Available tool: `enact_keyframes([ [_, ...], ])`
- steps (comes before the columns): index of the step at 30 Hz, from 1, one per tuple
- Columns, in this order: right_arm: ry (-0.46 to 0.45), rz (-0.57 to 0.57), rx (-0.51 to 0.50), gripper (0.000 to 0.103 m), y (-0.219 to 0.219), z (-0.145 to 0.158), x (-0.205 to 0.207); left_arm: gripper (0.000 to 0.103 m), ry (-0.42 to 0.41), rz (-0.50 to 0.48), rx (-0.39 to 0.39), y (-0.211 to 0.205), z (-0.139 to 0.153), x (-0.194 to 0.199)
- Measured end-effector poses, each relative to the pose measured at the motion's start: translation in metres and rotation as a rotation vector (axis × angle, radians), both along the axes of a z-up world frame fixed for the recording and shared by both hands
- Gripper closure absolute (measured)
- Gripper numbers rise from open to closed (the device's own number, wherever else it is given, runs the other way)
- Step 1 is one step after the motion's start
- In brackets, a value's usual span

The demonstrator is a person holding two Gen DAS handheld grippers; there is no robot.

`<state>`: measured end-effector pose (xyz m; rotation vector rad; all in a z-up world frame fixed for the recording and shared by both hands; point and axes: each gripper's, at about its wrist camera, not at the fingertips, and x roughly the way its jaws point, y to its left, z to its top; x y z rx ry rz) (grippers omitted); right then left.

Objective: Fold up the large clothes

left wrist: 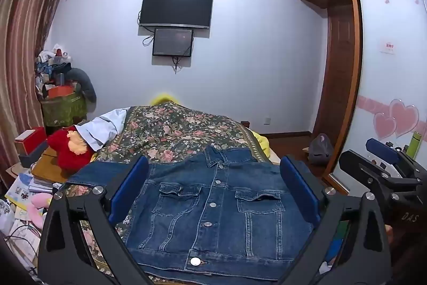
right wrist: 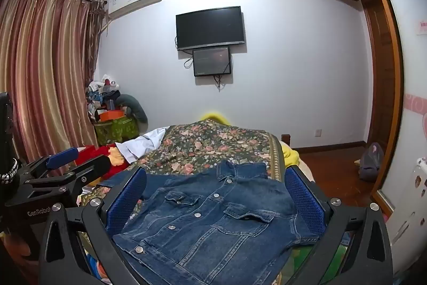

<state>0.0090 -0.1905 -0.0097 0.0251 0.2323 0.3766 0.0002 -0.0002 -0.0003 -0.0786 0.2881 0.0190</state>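
A blue denim jacket (left wrist: 213, 207) lies front up and buttoned on the floral bedspread (left wrist: 173, 132), collar away from me; one sleeve stretches out to the left. It also shows in the right wrist view (right wrist: 213, 218). My left gripper (left wrist: 214, 186) is open and empty above the jacket, its blue pads wide apart on either side of it. My right gripper (right wrist: 216, 196) is open and empty too, hovering over the same jacket. Each gripper shows at the edge of the other's view.
A red plush toy (left wrist: 69, 148) and a white garment (left wrist: 104, 130) lie at the bed's left. Boxes, books and clutter (left wrist: 32, 178) fill the left floor. A wardrobe (left wrist: 387, 71) stands on the right, a bag (left wrist: 320, 148) on the wooden floor.
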Motion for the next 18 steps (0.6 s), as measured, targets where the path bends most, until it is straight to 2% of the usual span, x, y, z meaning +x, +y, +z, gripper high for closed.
enact_keyframes([
  [7, 0.011, 0.002, -0.001, 0.000, 0.002, -0.001, 0.001, 0.003, 0.014, 0.019, -0.021, 0.001, -0.011, 0.003],
  [11, 0.019, 0.005, 0.000, 0.000, 0.005, -0.002, 0.002, 0.003, 0.004, 0.021, -0.044, 0.010, -0.004, -0.005],
  [18, 0.023, 0.008, -0.001, 0.000, 0.007, -0.003, -0.001, 0.003, -0.012, 0.031, -0.036, 0.009, 0.001, -0.012],
])
